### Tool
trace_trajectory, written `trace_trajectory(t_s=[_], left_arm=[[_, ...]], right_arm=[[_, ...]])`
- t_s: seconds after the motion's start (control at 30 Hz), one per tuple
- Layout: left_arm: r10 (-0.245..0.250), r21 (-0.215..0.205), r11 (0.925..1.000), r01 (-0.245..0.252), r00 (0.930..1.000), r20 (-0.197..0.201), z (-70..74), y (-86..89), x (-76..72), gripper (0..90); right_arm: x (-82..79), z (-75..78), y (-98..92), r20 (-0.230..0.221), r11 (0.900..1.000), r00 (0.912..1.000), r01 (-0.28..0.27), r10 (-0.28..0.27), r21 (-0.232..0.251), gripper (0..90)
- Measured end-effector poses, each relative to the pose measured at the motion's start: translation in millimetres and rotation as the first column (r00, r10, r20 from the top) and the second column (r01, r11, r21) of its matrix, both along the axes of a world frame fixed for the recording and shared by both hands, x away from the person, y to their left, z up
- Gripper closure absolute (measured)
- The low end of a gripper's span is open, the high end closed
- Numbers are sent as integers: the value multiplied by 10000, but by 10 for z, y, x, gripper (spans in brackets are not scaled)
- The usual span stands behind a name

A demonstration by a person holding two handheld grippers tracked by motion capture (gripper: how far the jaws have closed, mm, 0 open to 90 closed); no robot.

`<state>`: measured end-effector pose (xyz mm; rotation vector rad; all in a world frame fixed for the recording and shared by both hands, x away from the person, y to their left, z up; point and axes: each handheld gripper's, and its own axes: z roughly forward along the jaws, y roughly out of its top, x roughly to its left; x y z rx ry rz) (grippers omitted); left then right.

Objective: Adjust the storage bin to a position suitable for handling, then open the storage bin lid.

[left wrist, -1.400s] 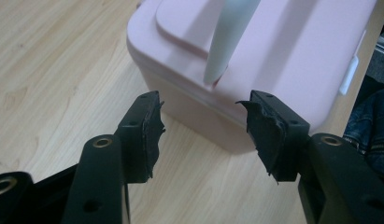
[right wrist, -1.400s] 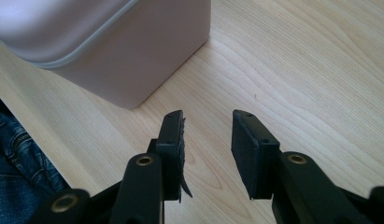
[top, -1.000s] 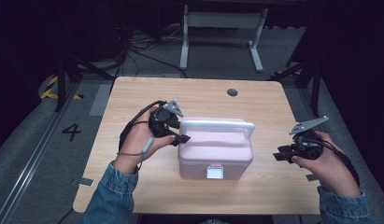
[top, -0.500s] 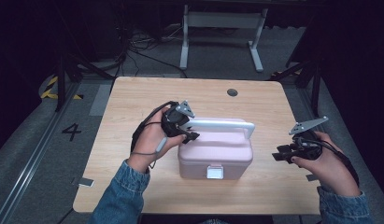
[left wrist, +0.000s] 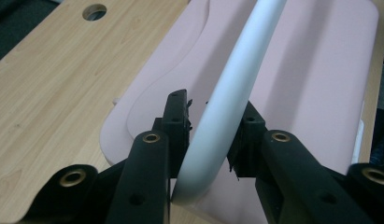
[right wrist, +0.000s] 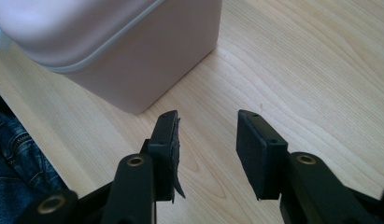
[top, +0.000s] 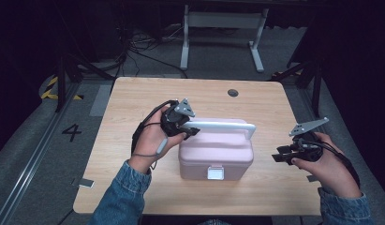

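Left tongs (left wrist: 206,135) have just been closing and now clench the white handle (top: 223,125) of the pink box (top: 216,152) near its left bend, the bar pinched between both pads. That box sits mid-bench (top: 134,93), lid shut, white latch (top: 215,173) facing the person. Rigid plastic, it likely lifts light, but the smooth round bar could slip or swing; a central grip would probably balance better. Right tongs (right wrist: 206,140) hover released, holding nothing, near the box's right corner.
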<state>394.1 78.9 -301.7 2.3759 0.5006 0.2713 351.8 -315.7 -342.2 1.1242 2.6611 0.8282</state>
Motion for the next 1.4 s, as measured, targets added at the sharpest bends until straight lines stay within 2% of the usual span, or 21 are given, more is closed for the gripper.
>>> trace_trajectory(t_s=[0.13, 0.27, 0.47, 0.63, 0.73, 0.77, 0.93, 1.07, 1.3, 1.4], left_arm=[[-18, 145, 9999, 16, 9999, 156, 24, -15, -3, 735], [-66, 20, 10000, 66, 9998, 169, 56, -1, 18, 738], [34, -272, 9996, -31, 9999, 110, 163, 39, 64, 735], [23, -513, 9987, -32, 9999, -163, 203, 62, 112, 731], [17, -835, 9965, -68, 9981, -611, 207, 90, 162, 728], [25, -1028, 9946, -100, 9973, -729, 206, 99, 177, 727], [75, -1232, 9922, -203, 9946, -1033, 222, 115, 214, 723], [226, -1494, 9880, -395, 9933, -1134, 231, 117, 243, 719], [381, -1750, 9827, -607, 9908, -1297, 249, 139, 295, 711], [520, -2026, 9761, -789, 9895, -1350, 240, 148, 325, 708]], right_arm=[[-3, 2, -6, 149, 9998, 9998, -95, 93, 152, 598], [-23, 26, -3, 263, 9976, 9993, -291, 275, 626, 599], [-35, 59, 3, 735, 9916, 9956, -655, 575, 1113, 602], [-49, 74, 9, 938, 9847, 9931, -847, 709, 1522, 610], [-56, 74, 13, 923, 9801, 9926, -940, 787, 1751, 611], [-55, 76, 14, 967, 9790, 9919, -989, 826, 1784, 611], [-66, 86, 27, 1065, 9754, 9901, -1105, 914, 1908, 611], [-76, 100, 44, 1175, 9738, 9883, -1185, 968, 1943, 614], [-103, 125, 76, 1314, 9646, 9832, -1533, 1270, 2146, 620], [-114, 136, 89, 1380, 9630, 9818, -1584, 1302, 2182, 623]])
